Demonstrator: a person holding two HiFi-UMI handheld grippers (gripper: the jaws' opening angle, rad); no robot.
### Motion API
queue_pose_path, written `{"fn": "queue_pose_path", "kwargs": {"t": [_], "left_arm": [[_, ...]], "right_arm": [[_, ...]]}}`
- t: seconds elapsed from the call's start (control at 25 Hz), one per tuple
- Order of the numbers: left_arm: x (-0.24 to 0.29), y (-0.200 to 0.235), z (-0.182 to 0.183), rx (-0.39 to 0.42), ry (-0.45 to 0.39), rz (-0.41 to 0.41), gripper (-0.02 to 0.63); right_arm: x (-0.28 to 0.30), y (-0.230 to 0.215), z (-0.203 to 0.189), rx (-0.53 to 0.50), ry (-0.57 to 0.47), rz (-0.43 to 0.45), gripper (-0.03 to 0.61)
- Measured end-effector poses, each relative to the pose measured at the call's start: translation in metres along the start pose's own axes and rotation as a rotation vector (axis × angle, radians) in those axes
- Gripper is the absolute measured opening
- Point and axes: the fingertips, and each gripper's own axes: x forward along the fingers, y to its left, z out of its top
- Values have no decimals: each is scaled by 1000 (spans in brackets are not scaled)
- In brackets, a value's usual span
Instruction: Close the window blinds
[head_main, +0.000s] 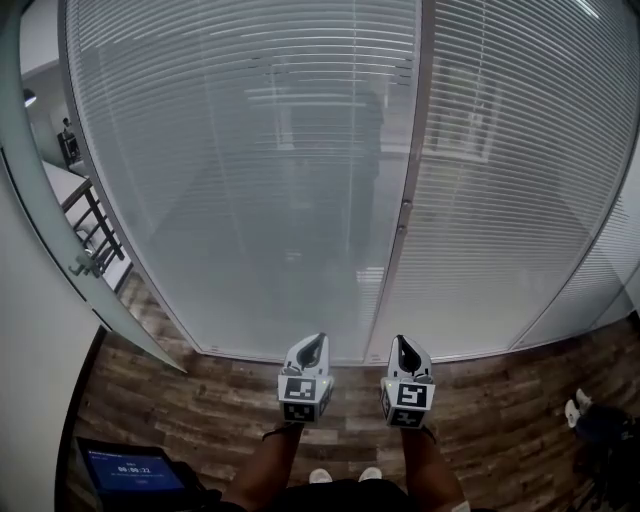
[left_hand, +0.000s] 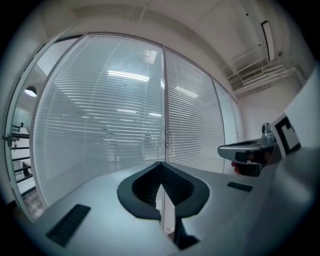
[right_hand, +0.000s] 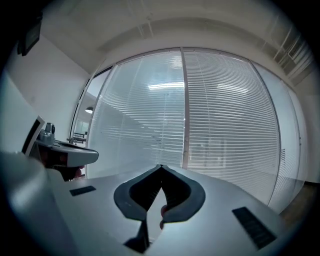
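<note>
Nearest: both forearms cut off by the lower edge of the head view. A dark screen (head_main: 125, 470) at lower left carries pale writing too small to read. The left gripper (head_main: 318, 341) and right gripper (head_main: 402, 343) are level, side by side, apart. Each has its tips pressed together with nothing between them. Their cubes show black-and-white square markers and no text.

Wood-plank floor (head_main: 200, 400) below. Beyond it, the window blinds (head_main: 250, 180) hang down over the curved glass wall, either side of a grey mullion (head_main: 405, 210). Only dim shapes show through the slats. A door (head_main: 60, 250) stands ajar at left.
</note>
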Motion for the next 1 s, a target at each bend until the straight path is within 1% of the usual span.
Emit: {"fn": "queue_pose_path", "kwargs": {"t": [0.08, 0.2, 0.32, 0.4, 0.48, 0.64, 0.72, 0.88, 1.0], "left_arm": [[-2, -7, 5, -1, -11, 7, -6], [-9, -16, 8, -23, -17, 24, -6], [-15, -22, 15, -32, -26, 46, -6], [-15, -30, 12, -33, -10, 41, -6], [-15, -38, 13, -30, -2, 35, -6], [-15, -48, 24, -38, -4, 29, -6], [-14, -52, 24, -41, 8, 24, -6], [-6, -54, 11, -33, 7, -1, -6], [-8, -51, 17, -20, 8, 14, -6]], "right_arm": [[-5, -4, 0, -5, -4, 14, 3], [-16, -10, -6, -6, -1, 24, 3], [-27, -12, 2, -8, 3, 23, 3], [-32, -15, 2, -15, 3, 26, 3], [-35, -17, 3, -47, -3, 36, 3], [-35, -14, 4, -77, -25, 56, 2], [-36, -14, 5, -78, -32, 65, 2], [-34, -16, 3, -85, -42, 70, 2], [-33, -15, 3, -70, -41, 75, 2]]}}
